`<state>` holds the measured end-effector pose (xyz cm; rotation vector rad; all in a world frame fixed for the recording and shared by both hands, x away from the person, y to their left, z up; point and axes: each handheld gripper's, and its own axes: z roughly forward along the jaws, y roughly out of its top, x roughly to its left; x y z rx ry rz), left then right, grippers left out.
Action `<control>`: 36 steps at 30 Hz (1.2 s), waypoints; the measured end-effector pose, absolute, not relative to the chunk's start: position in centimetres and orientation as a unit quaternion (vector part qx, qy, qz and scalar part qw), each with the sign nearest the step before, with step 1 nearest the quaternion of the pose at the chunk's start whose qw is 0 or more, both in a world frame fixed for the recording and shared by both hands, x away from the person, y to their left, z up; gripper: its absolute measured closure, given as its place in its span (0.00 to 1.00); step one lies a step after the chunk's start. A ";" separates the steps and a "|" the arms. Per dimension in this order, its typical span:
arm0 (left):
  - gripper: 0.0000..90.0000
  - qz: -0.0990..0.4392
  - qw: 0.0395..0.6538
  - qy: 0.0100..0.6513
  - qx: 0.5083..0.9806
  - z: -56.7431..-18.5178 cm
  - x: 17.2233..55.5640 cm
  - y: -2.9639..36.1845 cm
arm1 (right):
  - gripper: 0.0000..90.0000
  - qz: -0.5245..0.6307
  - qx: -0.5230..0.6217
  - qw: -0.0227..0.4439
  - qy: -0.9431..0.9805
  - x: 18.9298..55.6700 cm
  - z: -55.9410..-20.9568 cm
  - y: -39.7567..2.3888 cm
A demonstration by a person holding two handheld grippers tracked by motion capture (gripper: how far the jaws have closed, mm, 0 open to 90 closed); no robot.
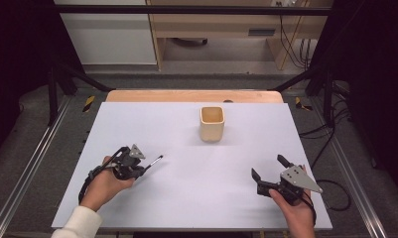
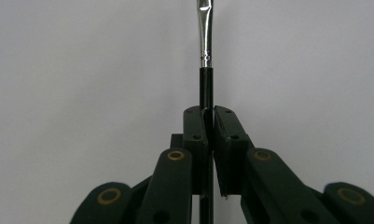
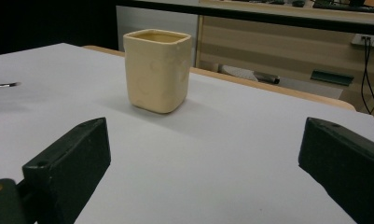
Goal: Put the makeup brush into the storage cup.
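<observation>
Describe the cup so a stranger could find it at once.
Start at the white table and look to its far side, a little right of centre. The cup stands there upright and alone, apart from both grippers. It is cream-coloured, squarish with rounded corners, open-topped and has no handle.

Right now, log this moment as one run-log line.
left gripper: shut on paintbrush | right gripper: open, holding nothing | cream square cup: upright, untouched, far side of white table
</observation>
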<state>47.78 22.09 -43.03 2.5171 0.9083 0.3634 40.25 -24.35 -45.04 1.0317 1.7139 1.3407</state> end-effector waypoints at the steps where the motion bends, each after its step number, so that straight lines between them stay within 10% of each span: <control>1: 0.93 0.132 0.222 0.329 0.908 -43.0 47.7 22.0 | 0.03 0.520 0.400 0.358 0.664 40.3 -45.1 -24.3; 36: 0.93 0.173 0.305 0.285 0.892 -40.9 46.4 18.3 | 0.03 0.528 0.406 0.339 0.664 40.5 -45.1 -24.0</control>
